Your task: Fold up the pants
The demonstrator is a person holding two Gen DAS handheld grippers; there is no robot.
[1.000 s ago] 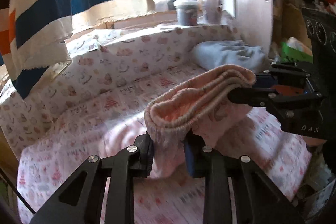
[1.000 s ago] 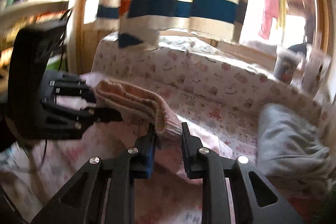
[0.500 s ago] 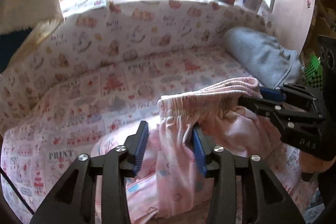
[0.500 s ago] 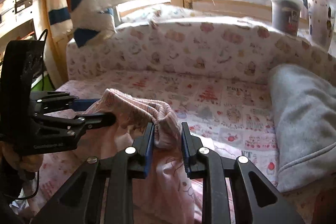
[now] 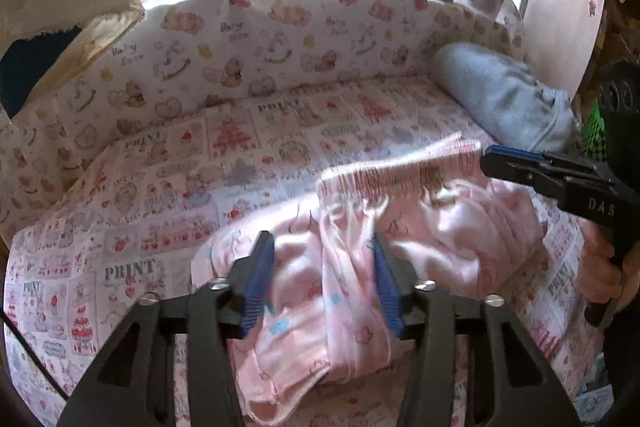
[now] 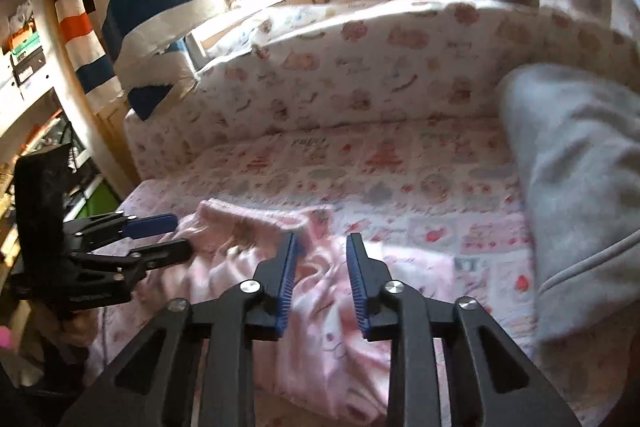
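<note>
Two grippers: left gripper [image 5: 323, 281], right gripper [image 6: 321, 277], one pink pants [image 5: 420, 227]

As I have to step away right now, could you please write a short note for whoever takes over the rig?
Left gripper: open, jaws just been closing, a fold of the pink pants between them, pads not pressing.
Right gripper: tips at the end of the waistband; cannot tell if it pinches.
Pants: down on the printed cover, bunched, waistband farthest from the left gripper. A grey garment lies beyond them, apart.
Done: pants laid on the cover.
Left: smooth them out and likely finish the fold; they do not look neatly folded.
</note>
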